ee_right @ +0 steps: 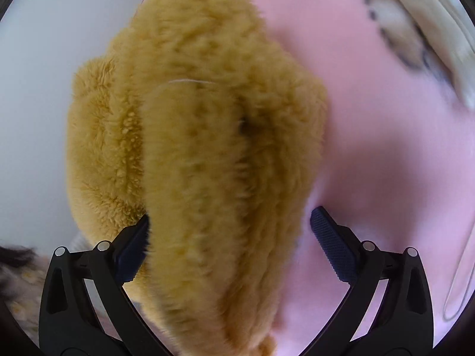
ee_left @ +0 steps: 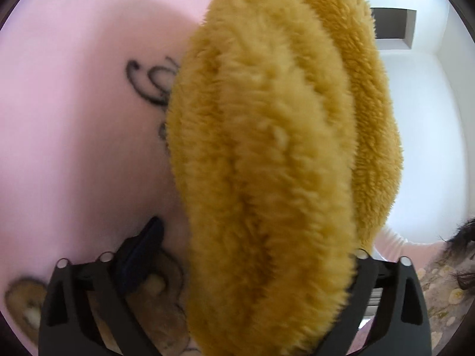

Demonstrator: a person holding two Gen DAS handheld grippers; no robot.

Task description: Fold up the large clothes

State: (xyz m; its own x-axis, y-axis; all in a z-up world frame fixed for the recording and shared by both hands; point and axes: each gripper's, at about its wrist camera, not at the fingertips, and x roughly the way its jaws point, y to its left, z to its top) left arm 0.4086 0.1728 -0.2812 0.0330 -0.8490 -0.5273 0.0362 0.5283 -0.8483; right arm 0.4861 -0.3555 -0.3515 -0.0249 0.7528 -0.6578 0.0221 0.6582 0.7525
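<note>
A thick mustard-yellow fleece garment (ee_left: 267,163) lies bunched in long folds on the pink sheet (ee_left: 74,133) and runs straight between the jaws of my left gripper (ee_left: 255,237). Those jaws stand wide; the left pad (ee_left: 145,249) is clear of the fleece and the right finger is hidden behind it. In the right wrist view the same garment (ee_right: 202,154) fills the gap of my right gripper (ee_right: 231,213). Its left pad (ee_right: 133,249) brushes the fleece, while the right pad (ee_right: 332,243) stands apart over the sheet. Neither gripper clamps the fabric.
The pink sheet (ee_right: 386,163) carries black lettering (ee_left: 148,83) and bear prints (ee_left: 23,302). A cream cloth (ee_right: 430,29) lies at the far edge. White wall with a dark recess (ee_left: 392,28) lies beyond. A person's dark hair (ee_left: 463,237) and patterned clothing (ee_left: 445,296) are close by.
</note>
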